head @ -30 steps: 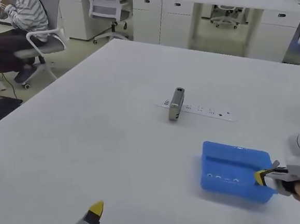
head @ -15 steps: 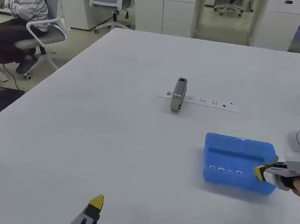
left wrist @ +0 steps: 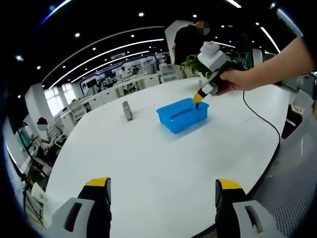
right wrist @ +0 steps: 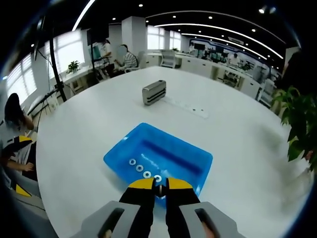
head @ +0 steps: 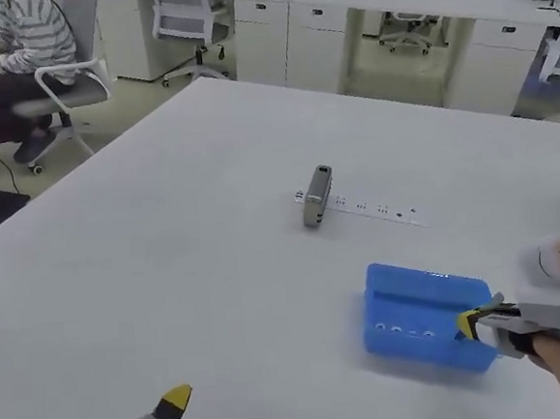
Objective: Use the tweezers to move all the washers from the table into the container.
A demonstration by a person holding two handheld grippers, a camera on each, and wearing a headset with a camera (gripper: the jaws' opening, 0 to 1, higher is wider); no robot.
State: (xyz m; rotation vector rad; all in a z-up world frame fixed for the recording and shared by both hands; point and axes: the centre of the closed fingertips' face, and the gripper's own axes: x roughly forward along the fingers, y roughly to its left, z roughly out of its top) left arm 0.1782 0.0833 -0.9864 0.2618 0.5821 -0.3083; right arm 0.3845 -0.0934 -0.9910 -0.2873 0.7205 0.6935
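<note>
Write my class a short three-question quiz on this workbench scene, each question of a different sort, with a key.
1. Multiple choice: how many washers lie in the blue container? A two, B four, C seven.
2. True or false: the left gripper has its jaws shut.
3. Short answer: which gripper holds the tweezers at the container's edge?

Key
1. B.
2. False: its jaws stand wide apart and hold nothing.
3. The right gripper.
</note>
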